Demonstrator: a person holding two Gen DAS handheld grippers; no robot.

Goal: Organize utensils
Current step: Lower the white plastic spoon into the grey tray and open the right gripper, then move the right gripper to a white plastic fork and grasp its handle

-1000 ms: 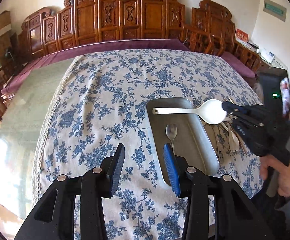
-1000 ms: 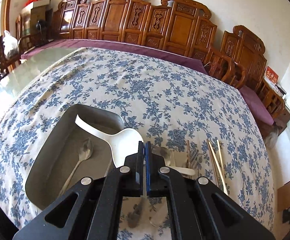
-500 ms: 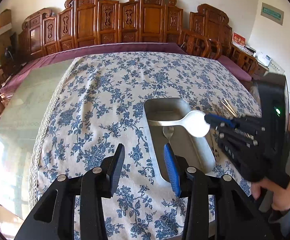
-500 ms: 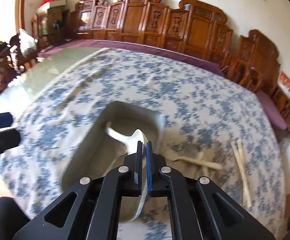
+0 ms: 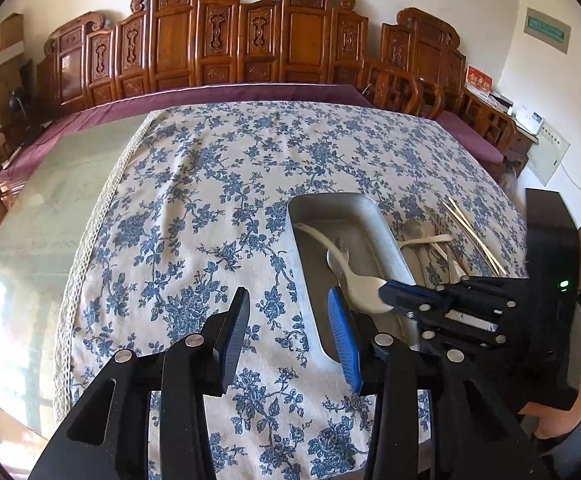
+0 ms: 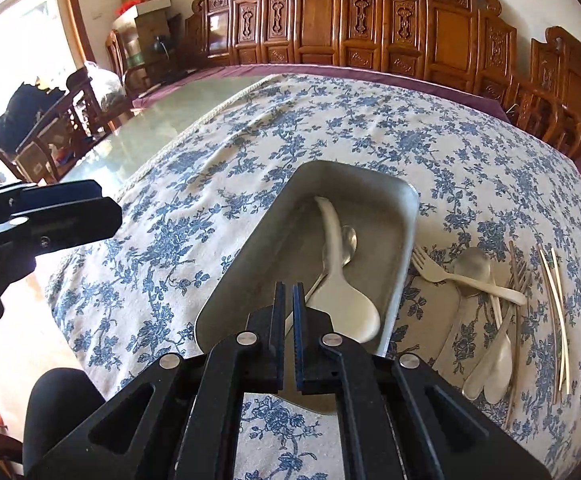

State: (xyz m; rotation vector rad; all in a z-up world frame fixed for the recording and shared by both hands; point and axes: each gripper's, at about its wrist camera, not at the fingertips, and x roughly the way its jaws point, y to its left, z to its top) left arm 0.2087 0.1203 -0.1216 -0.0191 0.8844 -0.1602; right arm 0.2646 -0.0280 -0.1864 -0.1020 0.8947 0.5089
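Observation:
A grey metal tray [image 6: 406, 216] [image 5: 382, 232] sits on the blue-flowered tablecloth. A white serving spoon [image 6: 340, 280] [image 5: 360, 284] lies in it, across a small metal spoon [image 6: 348, 242]. My right gripper [image 6: 289, 292] hangs over the tray's near end with its jaws a narrow gap apart and nothing between them; the white spoon's bowl lies just to its right. My left gripper [image 5: 286, 320] is open and empty over the cloth left of the tray. Right of the tray lie a fork [image 6: 430, 270], several spoons [image 6: 474, 268] and chopsticks [image 6: 556, 300].
Carved wooden chairs [image 5: 250, 40] line the far side of the table. A bare glass tabletop [image 5: 50, 208] lies left of the cloth. The person's hand [image 5: 558, 420] holds the right gripper at the table's right edge.
My right gripper carried the white spoon over the tray, lowered it and let it go; its jaws have parted slightly. The spoon now lies in the tray. The left gripper stayed put.

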